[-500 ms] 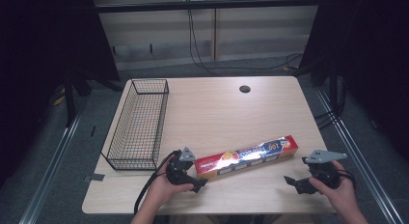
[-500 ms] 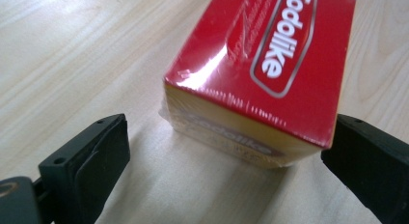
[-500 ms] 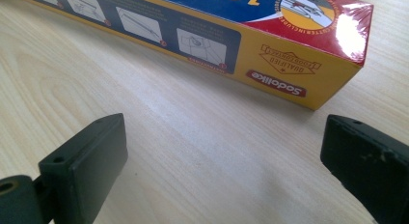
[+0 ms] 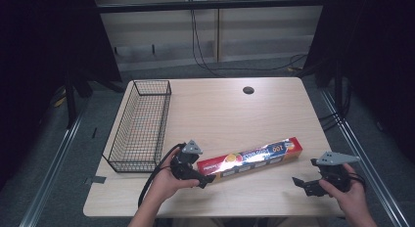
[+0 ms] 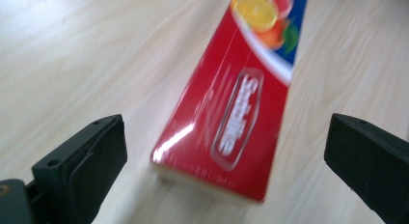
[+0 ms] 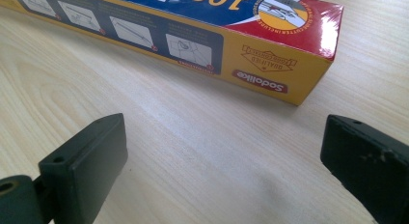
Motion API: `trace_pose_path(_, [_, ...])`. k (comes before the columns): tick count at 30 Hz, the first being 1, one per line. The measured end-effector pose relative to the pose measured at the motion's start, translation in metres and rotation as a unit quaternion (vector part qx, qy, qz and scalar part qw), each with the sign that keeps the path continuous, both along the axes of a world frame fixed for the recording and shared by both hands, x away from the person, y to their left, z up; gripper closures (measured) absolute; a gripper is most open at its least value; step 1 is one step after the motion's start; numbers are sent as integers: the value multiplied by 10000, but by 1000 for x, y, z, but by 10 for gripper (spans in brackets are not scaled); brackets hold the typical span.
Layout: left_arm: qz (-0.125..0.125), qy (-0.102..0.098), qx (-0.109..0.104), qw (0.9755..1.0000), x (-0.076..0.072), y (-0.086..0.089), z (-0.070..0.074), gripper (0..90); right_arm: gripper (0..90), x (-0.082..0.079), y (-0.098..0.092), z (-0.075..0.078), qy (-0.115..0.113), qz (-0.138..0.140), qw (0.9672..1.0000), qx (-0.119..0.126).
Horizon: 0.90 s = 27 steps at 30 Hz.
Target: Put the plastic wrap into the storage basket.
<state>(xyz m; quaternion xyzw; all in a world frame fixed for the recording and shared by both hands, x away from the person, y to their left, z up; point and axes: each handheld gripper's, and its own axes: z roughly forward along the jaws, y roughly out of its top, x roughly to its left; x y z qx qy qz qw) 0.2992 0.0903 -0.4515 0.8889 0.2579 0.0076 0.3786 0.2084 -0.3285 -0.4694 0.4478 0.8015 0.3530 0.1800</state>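
Box [image 5: 231, 108] — blurred, far end cropped

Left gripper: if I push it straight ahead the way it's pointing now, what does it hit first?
Most likely the near end of the red box. It lies dead ahead between the open jaws of the left gripper, which aren't touching it.

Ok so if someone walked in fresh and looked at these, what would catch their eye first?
The bright red, blue and yellow box, lying slantwise near the front of the table. Next, the two grippers flanking it: the left gripper is open at its near end, its jaws either side of the red end, while the right gripper is open a little off from the far end. Last, the wire basket along the table's left edge.
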Motion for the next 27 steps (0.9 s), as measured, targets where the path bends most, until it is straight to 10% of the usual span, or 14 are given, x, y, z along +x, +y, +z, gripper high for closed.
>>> trace_pose_path(8, [-164,46,49,9998,26,-38,22,7,23,-1,-2,0,-21,24,9999,112])
trace_pose_path(27, [-434,353,157,9983,42,-113,6,40,23,1,-3,-1,-27,74,9999,153])
